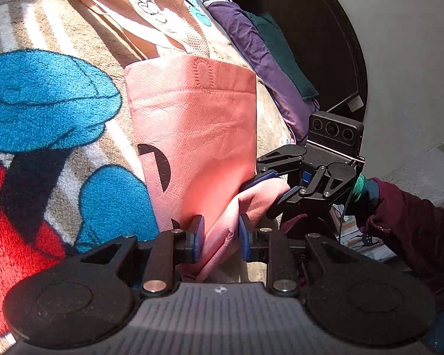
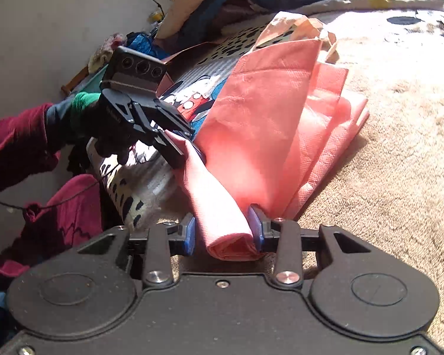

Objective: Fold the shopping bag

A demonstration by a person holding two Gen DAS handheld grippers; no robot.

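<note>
The salmon-pink non-woven fabric shopping bag (image 1: 192,124) lies on a fleecy cartoon-print blanket (image 1: 44,100), its near end gathered and raised. The left tool (image 1: 221,236) and the right tool (image 2: 224,230) each clench 1 bunched corner of that end. The cloth looks light, limp and crease-holding, so gripping corners and edges should control it best.

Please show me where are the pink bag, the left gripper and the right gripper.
pink bag (image 1: 192,124), left wrist view, flat front panel.
left gripper (image 1: 221,238), left wrist view, between its fingers.
right gripper (image 2: 223,232), right wrist view, between its fingers.
</note>
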